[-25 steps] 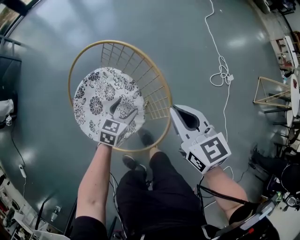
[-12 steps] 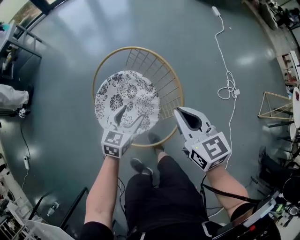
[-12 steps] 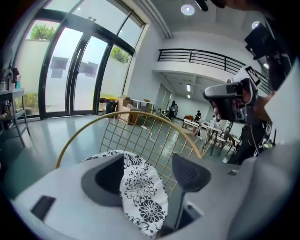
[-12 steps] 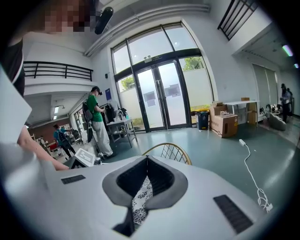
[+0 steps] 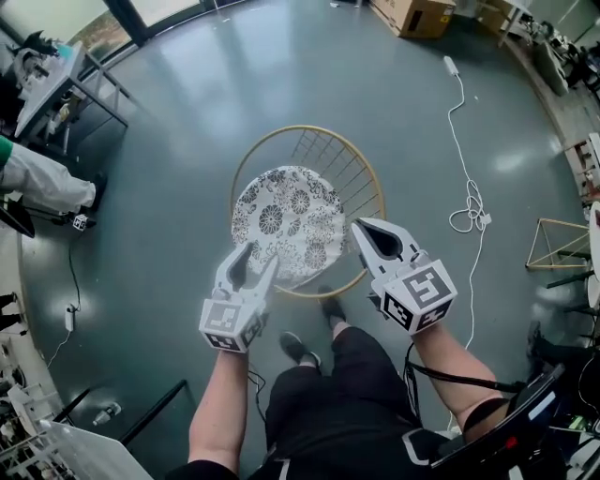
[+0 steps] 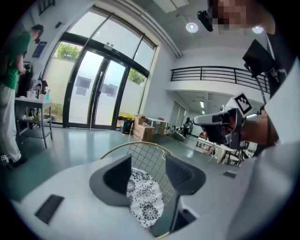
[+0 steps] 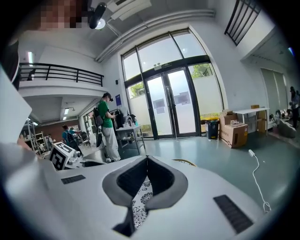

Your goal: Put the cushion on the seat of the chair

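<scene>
The round black-and-white flowered cushion [image 5: 289, 223] lies on the seat of the chair [image 5: 367, 169], which has a gold hoop rim and a wire-grid back. My left gripper [image 5: 255, 261] hangs above the cushion's near-left edge, clear of it; its jaws are closing with nothing between them. In the left gripper view the cushion [image 6: 146, 202] and wire back show past the left gripper [image 6: 147, 168]. The right gripper [image 5: 360, 227] hovers over the rim's near-right side, shut and empty. Its tips meet in the right gripper view [image 7: 146, 158], with a strip of cushion [image 7: 139, 206] below.
A white cable [image 5: 466, 187] trails over the grey floor right of the chair. A cardboard box [image 5: 412, 17] stands far back, a metal table [image 5: 56, 80] and a person's legs [image 5: 42, 183] at the left, a wooden frame [image 5: 561, 246] at the right. My shoes [image 5: 298, 349] are beside the chair.
The left gripper has let go of the cushion, risen and drawn back toward me, its jaws narrowing. The right gripper has also lifted. The cushion stays on the seat.
</scene>
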A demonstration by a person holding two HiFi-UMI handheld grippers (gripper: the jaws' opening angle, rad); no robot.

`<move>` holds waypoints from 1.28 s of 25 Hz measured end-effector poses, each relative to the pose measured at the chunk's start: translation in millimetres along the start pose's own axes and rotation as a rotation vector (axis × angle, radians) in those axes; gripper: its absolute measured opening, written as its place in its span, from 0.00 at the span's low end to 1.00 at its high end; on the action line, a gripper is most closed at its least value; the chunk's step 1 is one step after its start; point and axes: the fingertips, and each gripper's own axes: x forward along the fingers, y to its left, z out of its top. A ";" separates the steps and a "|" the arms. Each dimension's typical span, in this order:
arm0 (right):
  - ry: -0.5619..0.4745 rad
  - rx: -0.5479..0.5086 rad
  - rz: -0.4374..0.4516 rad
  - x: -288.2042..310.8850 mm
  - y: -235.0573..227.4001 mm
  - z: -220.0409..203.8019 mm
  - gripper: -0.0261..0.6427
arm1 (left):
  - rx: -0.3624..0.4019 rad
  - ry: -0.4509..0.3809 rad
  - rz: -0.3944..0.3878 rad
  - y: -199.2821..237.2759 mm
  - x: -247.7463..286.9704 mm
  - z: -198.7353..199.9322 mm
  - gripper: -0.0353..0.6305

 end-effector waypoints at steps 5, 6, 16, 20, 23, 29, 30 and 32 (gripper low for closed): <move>-0.003 -0.003 0.008 -9.8 18.8 16.2 0.05 | -0.046 -0.089 0.088 2.8 -61.4 40.3 0.29; -0.002 0.004 0.009 -11.7 22.6 17.7 0.05 | -0.051 -0.108 0.097 1.6 -74.0 47.9 0.24; -0.074 -0.079 0.069 -23.9 78.1 70.8 0.05 | -0.061 -0.298 0.159 5.7 -177.4 115.0 0.09; -0.086 -0.104 0.116 -26.2 102.8 88.6 0.05 | -0.097 -0.349 0.164 4.3 -208.4 134.2 0.09; -0.093 -0.091 0.116 -31.2 109.6 97.8 0.05 | -0.068 -0.351 0.187 2.1 -220.7 145.7 0.07; -0.065 -0.137 0.145 -32.2 128.0 98.9 0.05 | -0.122 -0.395 0.147 -4.8 -245.8 154.0 0.07; -0.067 -0.142 0.146 -33.9 129.8 100.3 0.05 | -0.126 -0.396 0.145 -6.4 -249.6 155.4 0.07; -0.078 -0.137 0.141 -37.1 131.3 104.2 0.05 | -0.094 -0.389 0.154 -8.5 -255.1 157.6 0.07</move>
